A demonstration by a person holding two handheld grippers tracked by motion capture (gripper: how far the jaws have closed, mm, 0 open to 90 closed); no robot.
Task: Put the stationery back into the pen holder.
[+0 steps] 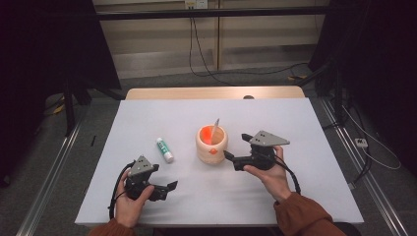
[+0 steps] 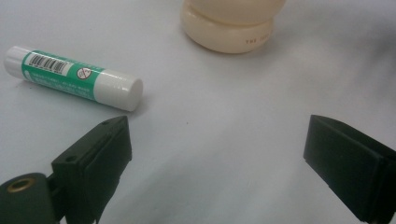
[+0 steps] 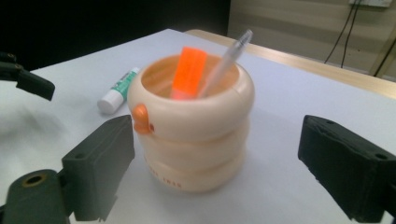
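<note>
A cream ridged cup (image 1: 212,142) stands mid-table, holding an orange marker (image 3: 189,72) and a clear pen (image 3: 229,58). A green-and-white glue stick (image 1: 164,149) lies flat to its left. My right gripper (image 1: 236,146) is open just right of the cup, and in the right gripper view the cup (image 3: 194,135) sits ahead between the spread jaws of the gripper (image 3: 215,172). My left gripper (image 1: 167,191) is open near the front edge, below the glue stick. In the left gripper view the glue stick (image 2: 74,77) lies ahead to the left of that gripper (image 2: 219,158), with the cup's base (image 2: 229,28) farther off.
The white table (image 1: 147,118) has a wooden strip (image 1: 211,93) along its far edge. Dark stands and cables (image 1: 206,59) sit on the floor beyond and to both sides. My left gripper (image 3: 23,77) shows at the left edge of the right gripper view.
</note>
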